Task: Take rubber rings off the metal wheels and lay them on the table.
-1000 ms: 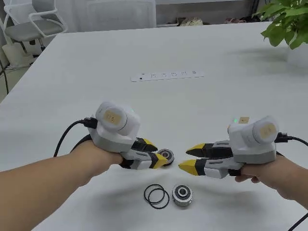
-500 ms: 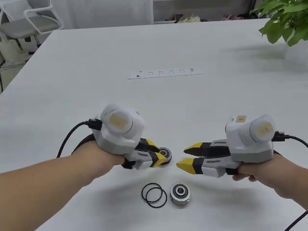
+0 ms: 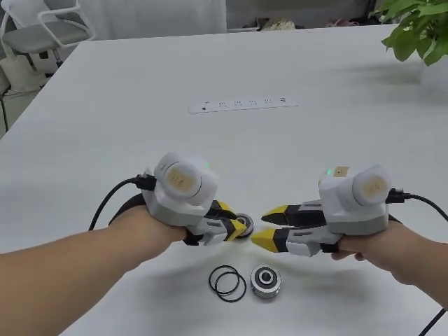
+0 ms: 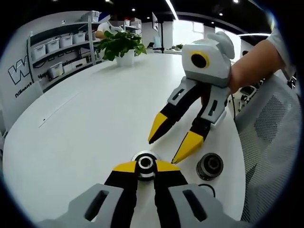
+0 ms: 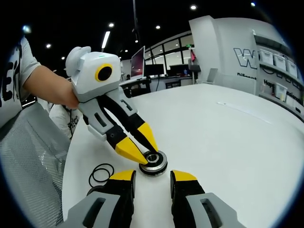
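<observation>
Desk (image 3: 105,112), white and broad, carries all of it, with a power strip (image 3: 243,106) lying well beyond the work. The two tools come next, meeting tip to tip close to the person.

The left tool (image 3: 234,225) is clenched on a metal wheel (image 3: 244,225), its yellow tips pinching the rim on the side nearest that hand. The right tool (image 3: 264,227) is released, jaws parted and carrying nothing. From its own camera the gripped wheel (image 5: 153,163) lies dead ahead of the right tool (image 5: 153,176), just past the tips and centred on the gap, so this is the nearer free tool and a short straight push should put the jaws around the wheel.

The wheel lies flat, hub face up, so its dark outer band, which looks like the rubber ring, runs level with the desk. I judge the right jaws would have to take it edge-on, opposite the left tool's pinch. Whether the wheel rests on the desk or hangs just above it I cannot tell.

A second wheel (image 3: 266,281) sits loose on the desk, nearer the person than the tools. Its rim reads as bare metal in the head view.

Smallest are two rubber rings (image 3: 227,283), lying overlapped just beside that loose wheel, on the left tool's side.
</observation>
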Tool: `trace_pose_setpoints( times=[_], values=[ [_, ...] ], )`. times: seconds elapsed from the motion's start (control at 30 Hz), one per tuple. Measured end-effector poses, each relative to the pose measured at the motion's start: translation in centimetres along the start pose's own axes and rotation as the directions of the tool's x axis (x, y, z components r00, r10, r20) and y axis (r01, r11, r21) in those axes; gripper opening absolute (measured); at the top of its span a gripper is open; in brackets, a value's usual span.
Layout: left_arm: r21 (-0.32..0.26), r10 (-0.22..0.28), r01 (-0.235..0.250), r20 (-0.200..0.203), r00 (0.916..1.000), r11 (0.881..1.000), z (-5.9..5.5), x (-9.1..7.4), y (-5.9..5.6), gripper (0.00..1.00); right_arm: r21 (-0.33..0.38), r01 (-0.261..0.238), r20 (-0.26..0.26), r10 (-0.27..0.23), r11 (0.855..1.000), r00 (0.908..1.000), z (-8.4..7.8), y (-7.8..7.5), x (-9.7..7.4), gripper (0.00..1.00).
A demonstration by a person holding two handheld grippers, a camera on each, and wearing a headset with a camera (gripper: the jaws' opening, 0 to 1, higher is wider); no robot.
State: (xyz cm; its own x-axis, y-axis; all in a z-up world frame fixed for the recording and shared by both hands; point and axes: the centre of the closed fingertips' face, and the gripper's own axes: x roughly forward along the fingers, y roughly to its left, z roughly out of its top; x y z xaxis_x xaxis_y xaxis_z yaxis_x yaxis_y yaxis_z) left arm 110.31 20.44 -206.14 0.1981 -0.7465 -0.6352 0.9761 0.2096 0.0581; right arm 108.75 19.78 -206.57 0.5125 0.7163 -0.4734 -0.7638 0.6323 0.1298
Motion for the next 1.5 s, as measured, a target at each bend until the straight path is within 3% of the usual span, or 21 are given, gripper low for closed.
trace_pose_setpoints(
  times=[0.53,1.5],
  values=[
    [-0.022,0.017,-0.017,0.006,0.9998,1.0,-0.2,-0.1,0.0,0.07,-0.049,0.03,-0.037,-0.032,0.998,0.9988,0.0,0.0,2.2,0.26],
    [-0.047,0.032,-0.032,0.01,0.9994,0.998,-0.1,-0.1,-0.1,0.07,-0.066,0.044,-0.061,-0.048,0.997,0.997,-0.5,0.0,1.2,0.18]
  ],
)
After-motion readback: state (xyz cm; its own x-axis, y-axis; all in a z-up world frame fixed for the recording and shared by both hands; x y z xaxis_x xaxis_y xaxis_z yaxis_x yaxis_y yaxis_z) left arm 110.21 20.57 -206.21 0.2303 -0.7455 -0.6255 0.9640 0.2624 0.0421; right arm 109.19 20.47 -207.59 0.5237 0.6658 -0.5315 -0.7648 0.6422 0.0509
